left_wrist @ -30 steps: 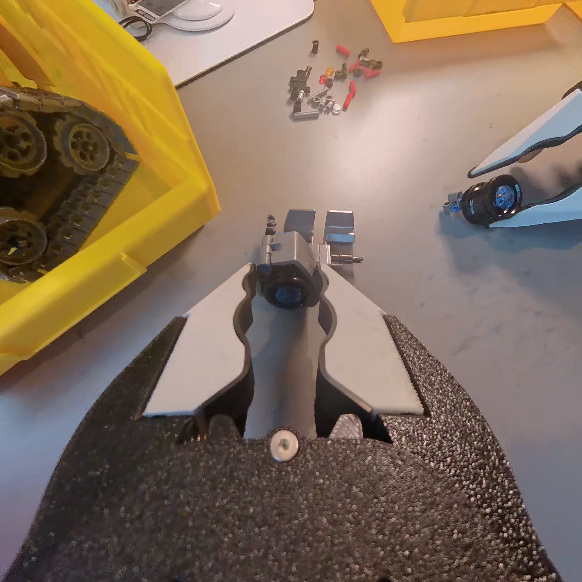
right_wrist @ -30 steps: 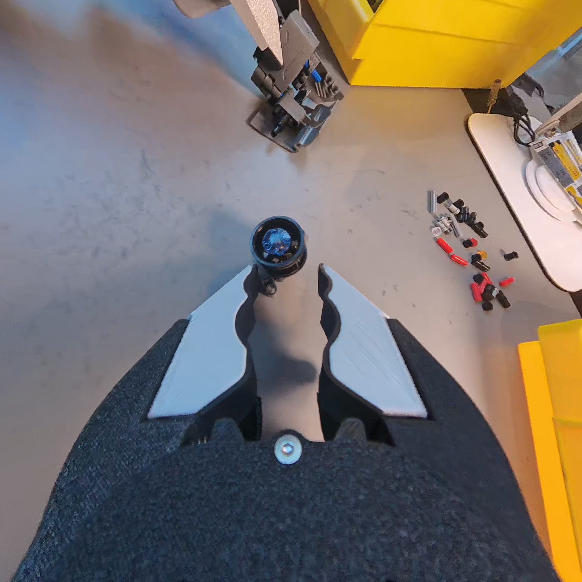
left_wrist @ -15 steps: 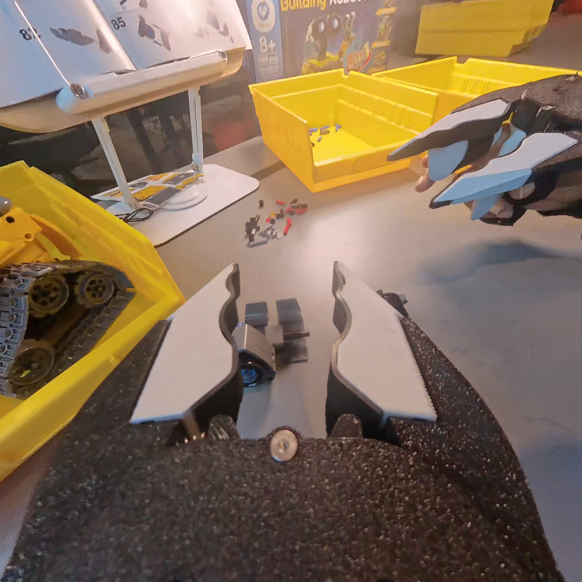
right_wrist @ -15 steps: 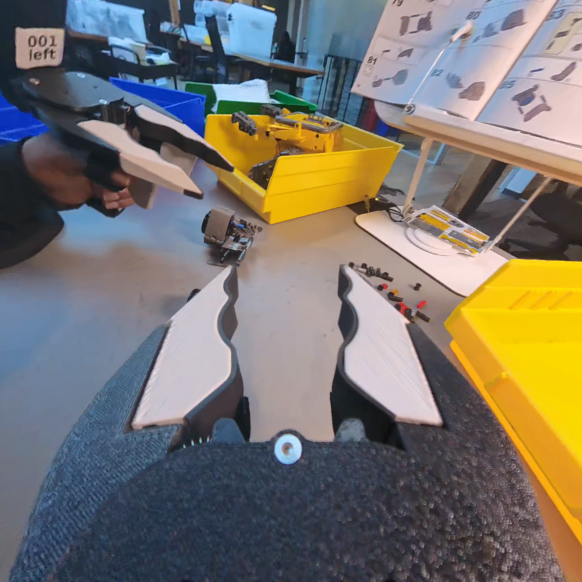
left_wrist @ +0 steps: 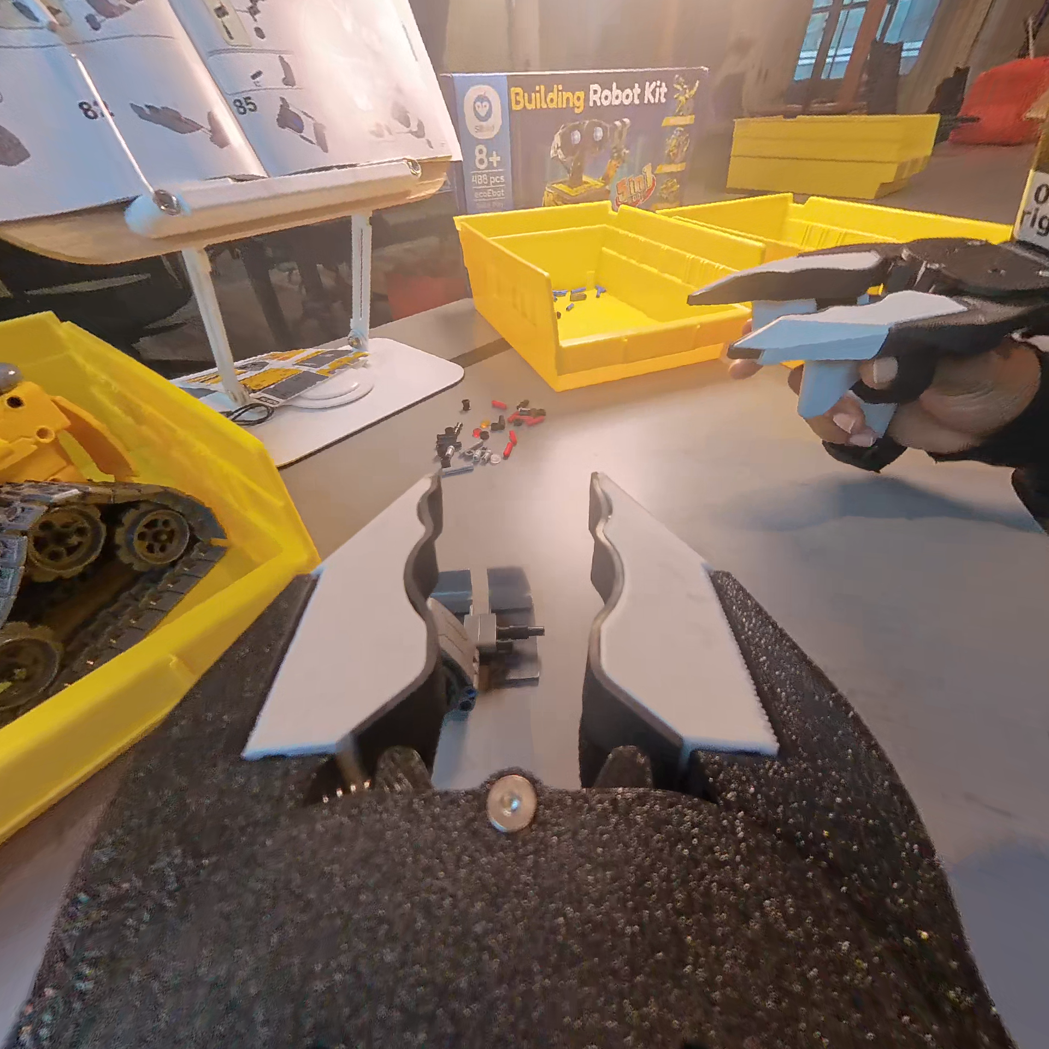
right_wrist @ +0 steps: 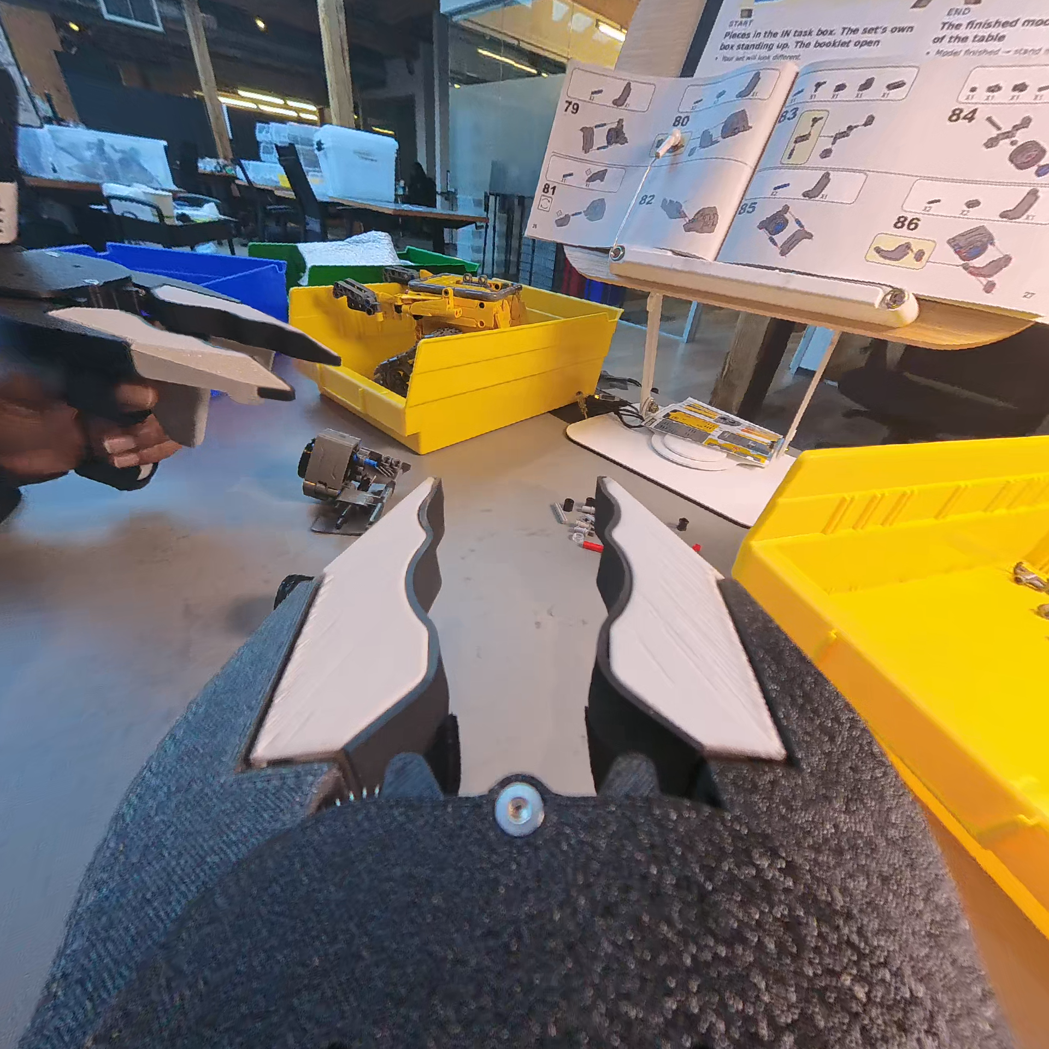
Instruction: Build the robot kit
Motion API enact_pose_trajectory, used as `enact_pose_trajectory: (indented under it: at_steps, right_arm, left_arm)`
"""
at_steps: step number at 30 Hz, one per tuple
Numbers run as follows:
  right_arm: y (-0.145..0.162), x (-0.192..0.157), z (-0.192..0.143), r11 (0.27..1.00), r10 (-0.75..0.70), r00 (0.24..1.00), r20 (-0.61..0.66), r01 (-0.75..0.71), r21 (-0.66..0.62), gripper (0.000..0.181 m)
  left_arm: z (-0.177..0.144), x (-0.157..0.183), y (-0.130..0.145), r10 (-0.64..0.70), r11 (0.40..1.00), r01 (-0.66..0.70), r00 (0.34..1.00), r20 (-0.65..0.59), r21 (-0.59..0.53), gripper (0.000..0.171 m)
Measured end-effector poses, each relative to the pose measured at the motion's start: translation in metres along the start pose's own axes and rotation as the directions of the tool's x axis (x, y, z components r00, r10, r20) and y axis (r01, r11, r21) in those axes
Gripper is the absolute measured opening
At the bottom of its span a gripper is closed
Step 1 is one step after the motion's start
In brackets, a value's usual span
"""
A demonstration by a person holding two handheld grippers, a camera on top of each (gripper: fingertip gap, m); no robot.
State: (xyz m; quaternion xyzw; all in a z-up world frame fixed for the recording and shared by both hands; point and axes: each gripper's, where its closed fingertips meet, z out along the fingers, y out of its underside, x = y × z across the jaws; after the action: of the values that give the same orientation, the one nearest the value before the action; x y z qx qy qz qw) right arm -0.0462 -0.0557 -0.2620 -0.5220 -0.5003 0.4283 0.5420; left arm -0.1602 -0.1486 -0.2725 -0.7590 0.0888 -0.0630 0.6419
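Jaws gape on my left gripper (left_wrist: 513, 482) above the grey brick-built assembly (left_wrist: 482, 630) lying on the grey table (left_wrist: 794, 596); my right gripper (right_wrist: 519, 485) hangs spread too, holding nothing.

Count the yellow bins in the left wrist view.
4: one at left holding the tracked model, two side by side ahead, one stack far behind; others may be hidden.
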Motion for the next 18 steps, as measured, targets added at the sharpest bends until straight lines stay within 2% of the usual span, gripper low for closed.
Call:
enact_pose_trajectory:
  at_steps: [8, 12, 18]
  right_arm:
    - [0.006, -0.005, 0.003, 1.000, 0.006, 1.000, 0.020, -0.006, -0.010, 0.046]
    - [0.011, -0.012, 0.005, 0.999, 0.002, 0.998, 0.057, 0.000, -0.032, 0.037]
    - [0.012, -0.014, 0.005, 0.999, 0.000, 0.998, 0.063, 0.003, -0.035, 0.036]
  left_arm:
    - [-0.007, -0.022, -0.004, -0.152, 0.986, 0.152, 0.988, -0.001, 0.067, 0.031]
    - [-0.008, -0.026, -0.007, -0.139, 0.986, 0.137, 0.990, 0.021, 0.092, 0.028]
    - [-0.011, -0.031, -0.013, -0.109, 0.986, 0.100, 0.992, 0.059, 0.133, 0.024]
